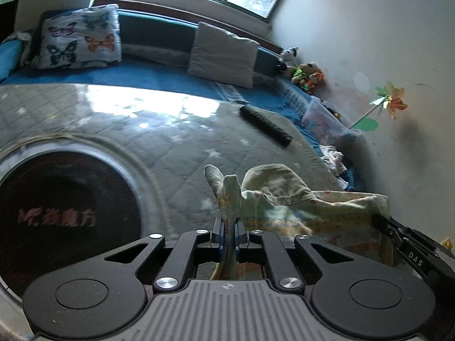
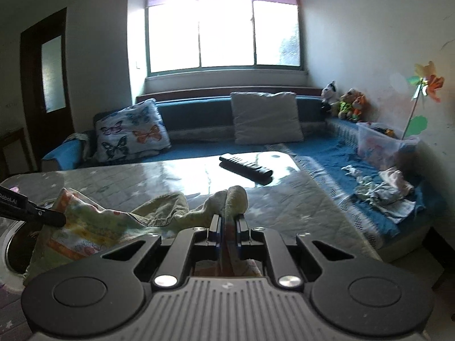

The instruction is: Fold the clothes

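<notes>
We have the garment [image 1: 284,199], a pale yellow-green piece with a faded coloured print, pinched at two points and lifted off the grey quilted table cover [image 1: 170,147]. The left gripper [image 1: 229,227] has its jaws clamped tight on a bunched fold of cloth, which stands up between the pads and trails back under the tool. The right gripper [image 2: 229,224] does the same on another bunched edge. Each tool shows in the other's view: the right one at the far right of the left camera, the left one at the far left edge of the right camera, its tip against the printed fabric.

The cloth hangs slack between the two grips (a hem or waistband flops over in the middle), so the hold looks meant to spread the piece wide before it is laid flat. We judge the fold itself not yet begun; the garment is still crumpled and airborne at the near edge of the table.

Beyond it lies a dark remote control [image 2: 246,167], apart from the garment and probably clear of the landing spot. Further clothes [image 2: 381,193] sit in a loose heap on the blue bedding [image 2: 327,150] to the right, presumably waiting their turn.

Risk as we read it: thin bunched grips may slip if the cloth is pulled taut.
</notes>
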